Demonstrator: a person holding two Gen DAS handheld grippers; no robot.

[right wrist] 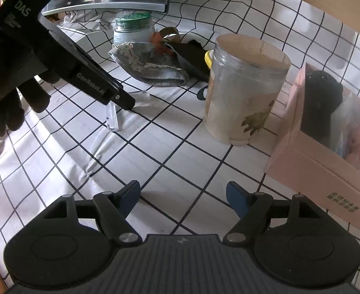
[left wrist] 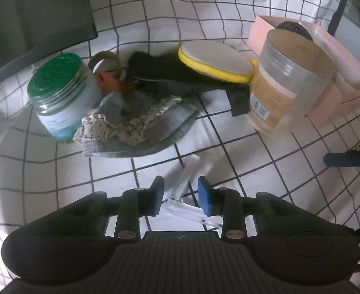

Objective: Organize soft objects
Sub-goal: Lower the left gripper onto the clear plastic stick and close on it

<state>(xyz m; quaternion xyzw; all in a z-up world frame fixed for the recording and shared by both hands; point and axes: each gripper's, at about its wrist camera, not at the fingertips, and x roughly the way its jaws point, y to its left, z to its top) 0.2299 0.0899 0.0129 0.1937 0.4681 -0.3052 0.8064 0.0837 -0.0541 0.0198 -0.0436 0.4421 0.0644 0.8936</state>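
Blue pads on the left gripper (left wrist: 180, 197) stand a little apart, and a clear plastic piece (left wrist: 182, 183) lies on the checked cloth (left wrist: 241, 152) between them. The pads do not seem to squeeze it, so it looks let go. Further off is the soft pile: a grey cloth (left wrist: 140, 132) with a lacy bit on top, dark cloth behind it, and a yellow sponge (left wrist: 215, 60) lying on the dark cloth. A green-lid jar (left wrist: 57, 95) sits just beside the pile, and a big clear jar (left wrist: 287, 83) stands on the other side, in front of a pink box (left wrist: 327, 78).

From the right wrist view, the right gripper (right wrist: 183, 198) is wide open with nothing in it, hanging over bare cloth. The pink box is near it and open at the top, with soft things inside. I think the soft pile should go there, so the empty gripper is probably ready to help. A gloved hand (right wrist: 16, 103) holds the left gripper over the clear piece.
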